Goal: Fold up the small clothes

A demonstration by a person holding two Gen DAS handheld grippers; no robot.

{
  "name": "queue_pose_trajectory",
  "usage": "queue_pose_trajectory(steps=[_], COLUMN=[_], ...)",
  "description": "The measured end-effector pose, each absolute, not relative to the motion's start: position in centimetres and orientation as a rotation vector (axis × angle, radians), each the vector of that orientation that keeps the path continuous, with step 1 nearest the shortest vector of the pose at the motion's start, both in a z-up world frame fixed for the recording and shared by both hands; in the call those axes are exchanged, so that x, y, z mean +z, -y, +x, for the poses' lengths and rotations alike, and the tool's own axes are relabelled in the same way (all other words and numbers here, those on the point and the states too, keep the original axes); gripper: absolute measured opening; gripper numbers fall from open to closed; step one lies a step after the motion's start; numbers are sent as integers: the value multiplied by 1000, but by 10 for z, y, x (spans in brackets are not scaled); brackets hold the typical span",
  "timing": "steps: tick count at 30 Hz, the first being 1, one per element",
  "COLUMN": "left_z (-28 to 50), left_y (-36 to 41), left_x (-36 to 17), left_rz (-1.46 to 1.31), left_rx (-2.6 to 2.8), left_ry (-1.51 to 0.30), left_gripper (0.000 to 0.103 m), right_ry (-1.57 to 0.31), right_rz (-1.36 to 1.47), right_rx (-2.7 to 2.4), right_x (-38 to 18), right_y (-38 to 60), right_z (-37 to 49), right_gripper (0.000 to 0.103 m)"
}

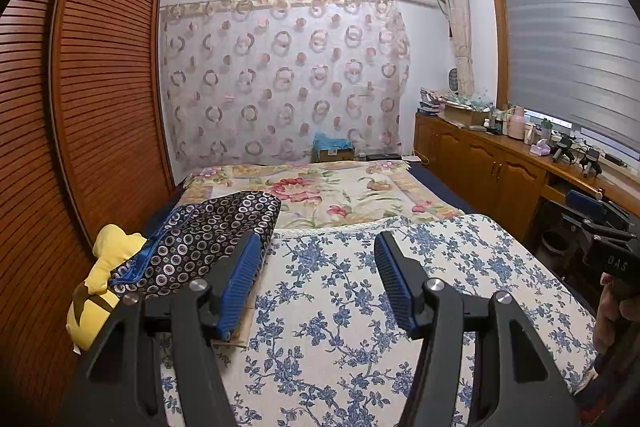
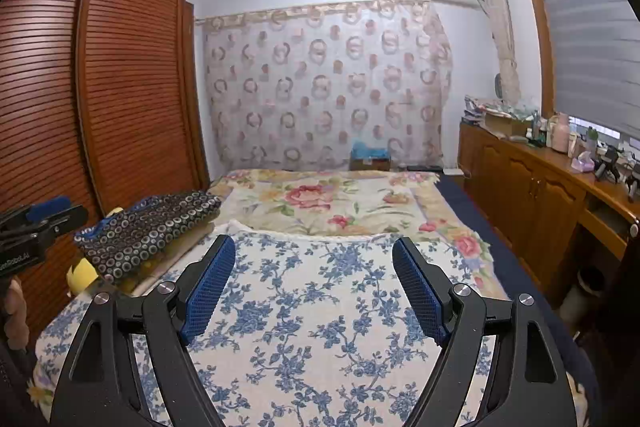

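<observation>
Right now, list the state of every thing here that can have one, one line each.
Left tool: open, empty, above the blue-flowered cloth.
Right tool: open, empty.
Blue-flowered cloth: spread flat on the bed.
Dark ring-patterned garment: folded, on the bed's left edge.
Yellow plush toy: lying by the garment.
Wardrobe doors: shut.
Window blind: lowered.
Cabinet doors: shut.

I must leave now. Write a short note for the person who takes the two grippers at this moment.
Left gripper: open, empty, above the blue floral cloth.
Right gripper: open, empty, above the same cloth.
Things: a dark circle-patterned garment lies bunched at the bed's left edge, beside a yellow soft toy.
Done: nothing appears folded.
Left: probably pick up the dark garment, spread it on the cloth, fold it.
</observation>
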State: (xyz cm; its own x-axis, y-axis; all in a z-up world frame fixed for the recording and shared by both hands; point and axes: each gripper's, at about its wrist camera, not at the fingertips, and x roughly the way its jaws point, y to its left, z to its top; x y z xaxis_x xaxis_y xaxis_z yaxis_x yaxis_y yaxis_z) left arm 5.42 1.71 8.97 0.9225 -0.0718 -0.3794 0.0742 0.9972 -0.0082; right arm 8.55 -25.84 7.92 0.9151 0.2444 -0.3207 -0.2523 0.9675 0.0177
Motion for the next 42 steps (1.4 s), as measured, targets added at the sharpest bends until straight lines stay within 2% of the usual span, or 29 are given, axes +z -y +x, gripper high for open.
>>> queue_pose_trajectory(steps=[42], left_z=[53], left_y=[-21], left_x=[91], left_rz=[14], left_rx=[-60], left_ry=[-377], left_gripper=[60], right_ry=[-326], right_rz=[-21], right_rx=[247], right_x=[75], right_y=[258], right_z=[85], right_gripper=[83])
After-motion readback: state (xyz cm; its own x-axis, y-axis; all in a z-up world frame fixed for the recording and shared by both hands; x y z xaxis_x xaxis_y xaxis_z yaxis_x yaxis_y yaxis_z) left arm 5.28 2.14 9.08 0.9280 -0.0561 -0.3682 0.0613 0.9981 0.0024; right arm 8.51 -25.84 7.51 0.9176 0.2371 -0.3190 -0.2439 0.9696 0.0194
